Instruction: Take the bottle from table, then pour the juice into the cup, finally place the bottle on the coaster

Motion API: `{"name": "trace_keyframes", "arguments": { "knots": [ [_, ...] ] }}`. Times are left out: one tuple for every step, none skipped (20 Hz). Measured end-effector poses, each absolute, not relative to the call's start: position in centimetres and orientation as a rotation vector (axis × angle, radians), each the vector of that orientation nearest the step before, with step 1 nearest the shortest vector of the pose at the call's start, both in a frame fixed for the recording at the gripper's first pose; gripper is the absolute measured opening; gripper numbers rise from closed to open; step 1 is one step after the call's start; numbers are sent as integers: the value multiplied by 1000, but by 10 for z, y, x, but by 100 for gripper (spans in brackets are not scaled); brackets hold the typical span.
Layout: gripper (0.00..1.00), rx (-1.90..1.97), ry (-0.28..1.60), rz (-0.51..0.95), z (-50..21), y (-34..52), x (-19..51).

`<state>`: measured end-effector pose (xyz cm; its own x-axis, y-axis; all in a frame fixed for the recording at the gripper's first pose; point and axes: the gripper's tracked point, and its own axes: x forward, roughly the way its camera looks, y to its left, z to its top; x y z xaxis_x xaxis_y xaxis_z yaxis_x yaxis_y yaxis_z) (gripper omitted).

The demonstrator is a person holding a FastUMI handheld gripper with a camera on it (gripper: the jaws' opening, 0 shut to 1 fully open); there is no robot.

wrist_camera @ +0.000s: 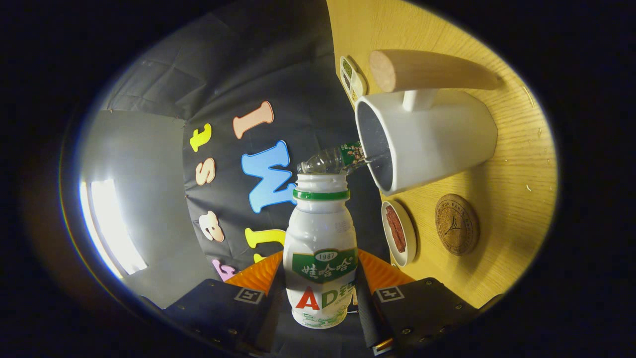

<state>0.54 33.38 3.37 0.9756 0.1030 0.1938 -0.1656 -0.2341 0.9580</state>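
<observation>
A: Bottle (320, 248) sits right between the two fingers, white body with a green band under its open mouth, a green label and big red and green letters lower down.

B: And the gripper (320, 293)?

A: Closed onto the bottle; a finger (261, 276) presses on each flank of the label zone, so the gap is just the bottle's width. The whole view is rolled, with the wooden table (512, 164) standing like a wall beyond the fingers on the right.

B: Where is the cup?

A: Cup (427, 139) is ahead of the bottle's mouth and a little to the right: white, with a wooden handle (432, 69), its dark opening turned toward the bottle. I cannot tell whether any juice is running.

B: Anything else near it?

A: A small clear bottle (330, 160) lies just beyond the white bottle's mouth, its labelled end at the cup's rim. Nearer the fingers, a small white dish (400, 231) holding something reddish, and just beside it a round cork coaster (457, 224), bare. Beyond the cup, a small white tray (353, 79).
</observation>
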Motion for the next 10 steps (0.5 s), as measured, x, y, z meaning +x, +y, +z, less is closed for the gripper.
{"name": "trace_keyframes", "arguments": {
  "knots": [
    [67, 1792, -48, 249, 34, 334, 5],
    [67, 1795, -49, 247, 33, 334, 4],
    [67, 1800, -51, 246, 33, 332, 4],
    [67, 1805, -55, 248, 34, 331, 4],
    [66, 1810, -56, 247, 34, 331, 4],
    [67, 1811, -56, 246, 34, 331, 4],
    [66, 1815, -54, 244, 34, 331, 4],
    [67, 1820, -56, 245, 34, 331, 4],
    [67, 1827, -57, 244, 35, 330, 3],
    [66, 1832, -57, 244, 35, 331, 4]
  ]
}}
